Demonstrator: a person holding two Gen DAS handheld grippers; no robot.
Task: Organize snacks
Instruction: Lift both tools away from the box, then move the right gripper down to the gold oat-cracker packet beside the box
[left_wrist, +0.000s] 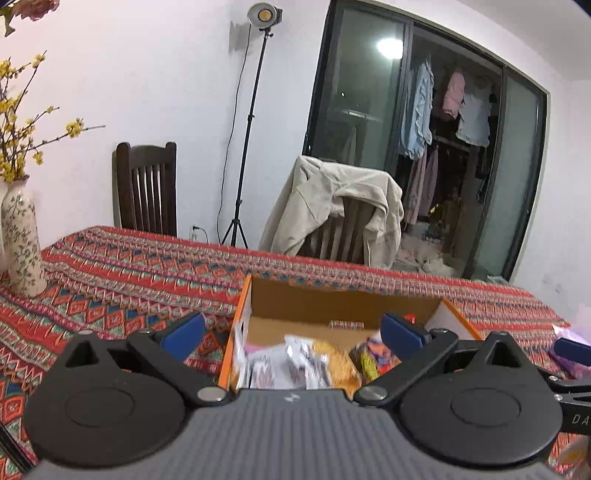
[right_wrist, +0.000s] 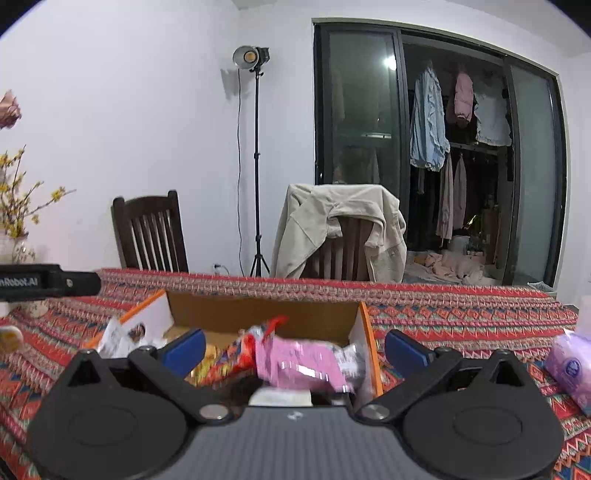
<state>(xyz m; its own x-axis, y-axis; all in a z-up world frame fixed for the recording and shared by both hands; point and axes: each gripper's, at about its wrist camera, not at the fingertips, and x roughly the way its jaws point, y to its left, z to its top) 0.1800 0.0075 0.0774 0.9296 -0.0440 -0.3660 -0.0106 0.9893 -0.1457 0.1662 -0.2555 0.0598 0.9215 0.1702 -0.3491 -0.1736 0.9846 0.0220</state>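
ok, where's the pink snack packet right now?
In the right wrist view, the pink snack packet lies on the heap inside the open orange-edged cardboard box, between the open right gripper fingers, ungripped.

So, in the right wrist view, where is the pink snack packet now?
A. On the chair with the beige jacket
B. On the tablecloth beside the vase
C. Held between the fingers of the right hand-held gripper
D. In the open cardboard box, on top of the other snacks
D: the pink snack packet lies in the open cardboard box, over other snacks, while the right hand-held gripper is open and holds nothing.
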